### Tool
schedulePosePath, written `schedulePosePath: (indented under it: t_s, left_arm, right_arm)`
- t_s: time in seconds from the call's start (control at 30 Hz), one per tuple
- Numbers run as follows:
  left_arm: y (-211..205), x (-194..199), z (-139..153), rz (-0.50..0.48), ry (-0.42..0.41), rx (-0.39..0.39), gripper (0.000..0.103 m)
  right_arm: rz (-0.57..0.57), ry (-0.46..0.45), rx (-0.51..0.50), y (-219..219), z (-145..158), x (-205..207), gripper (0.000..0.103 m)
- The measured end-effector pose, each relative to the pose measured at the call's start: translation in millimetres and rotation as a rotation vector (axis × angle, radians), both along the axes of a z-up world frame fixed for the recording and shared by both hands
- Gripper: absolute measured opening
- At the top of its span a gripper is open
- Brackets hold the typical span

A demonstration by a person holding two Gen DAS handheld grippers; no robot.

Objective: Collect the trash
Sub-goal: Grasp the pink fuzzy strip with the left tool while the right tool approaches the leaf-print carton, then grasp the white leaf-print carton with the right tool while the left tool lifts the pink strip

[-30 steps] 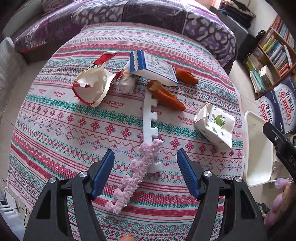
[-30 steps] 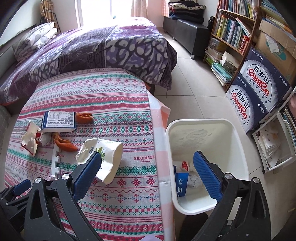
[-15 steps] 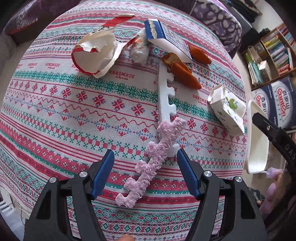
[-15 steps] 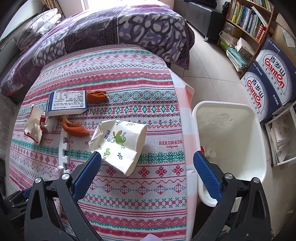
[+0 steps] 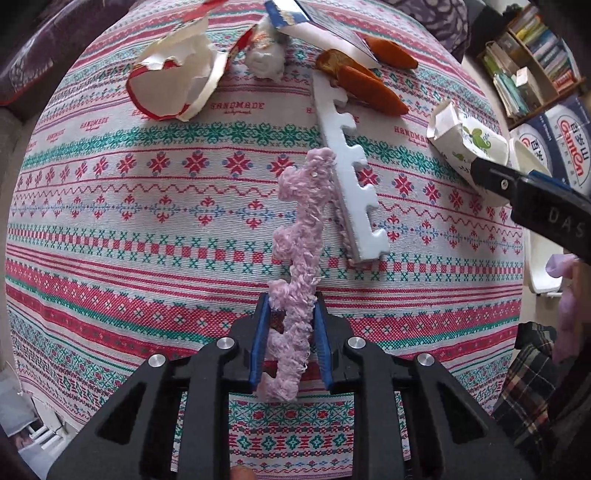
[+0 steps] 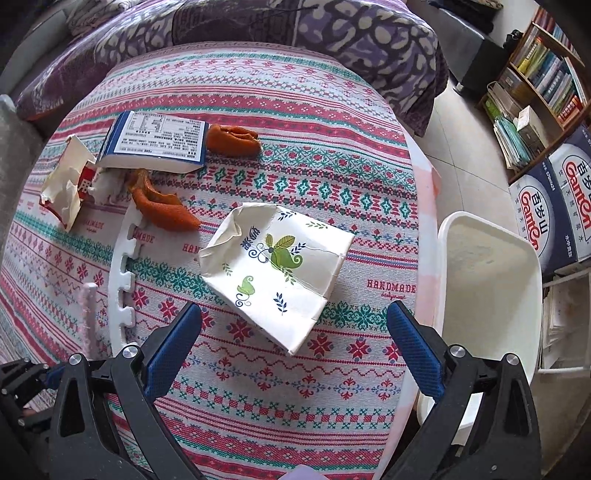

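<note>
My left gripper (image 5: 290, 306) is shut on a fuzzy pink strip (image 5: 299, 236) and holds its near end just above the patterned tablecloth (image 5: 147, 221). A white foam strip (image 5: 351, 173) lies beside it. My right gripper (image 6: 293, 321) is open and empty, its jaws on either side of the near end of a crumpled white paper carton with green leaf prints (image 6: 277, 269). The white trash bin (image 6: 487, 280) stands on the floor to the right of the table. The pink strip also shows in the right wrist view (image 6: 88, 314).
Orange peels (image 6: 166, 210), a blue-and-white box (image 6: 155, 142), a torn red-and-white wrapper (image 6: 64, 188) and a crumpled tissue (image 5: 264, 62) lie at the far side of the table. A purple sofa (image 6: 258, 22), bookshelf (image 6: 543, 74) and cardboard boxes (image 6: 554, 206) surround it.
My left gripper has moved forward and closed on the pink strip. My right gripper has moved left over the table, from above the bin to the paper carton.
</note>
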State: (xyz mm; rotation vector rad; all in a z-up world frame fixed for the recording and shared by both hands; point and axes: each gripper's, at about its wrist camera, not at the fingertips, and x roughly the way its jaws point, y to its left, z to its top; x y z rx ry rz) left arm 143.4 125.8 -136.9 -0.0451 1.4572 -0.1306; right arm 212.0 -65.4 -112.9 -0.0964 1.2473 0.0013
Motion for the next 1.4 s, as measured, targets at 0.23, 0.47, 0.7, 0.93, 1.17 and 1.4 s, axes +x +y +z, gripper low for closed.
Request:
schedulePosePath:
  t_s: [0.23,0.47,0.7,0.93,1.17,1.4]
  left_arm:
    - [43.7,1.2,34.0,0.097,-0.095,-0.043,0.023]
    - [68.5,0.6,58.7,0.219,-0.203,-0.101,0.023]
    - [81.1,1.5,81.4,0.32,-0.347,-0.057,0.023]
    - [72.8,6.0,95.3,0.352,-0.452,0.015,0.023]
    - [69.4,-0.1,108.1,0.363,-0.532,0.088,0.023]
    - [61.5,-1.5,113.8,0.359,-0.566,0.123,0.023]
  right_arm:
    - [0.12,0.003,-0.11,14.3,-22.9,9.9,0.095]
    - [0.13,-0.025,-0.045,23.7,-23.3,17.4,0.05]
    - [0.135,-0.115,0.029,46.3,0.6,9.6,0.004]
    - [0.161,-0.26,0.141,58.8,42.5,-7.4,0.004]
    - [0.164,-0.342,0.185,55.6,64.5,-17.2,0.004]
    - [0.18,-0.39,0.192,56.4,77.1,-26.4,0.004]
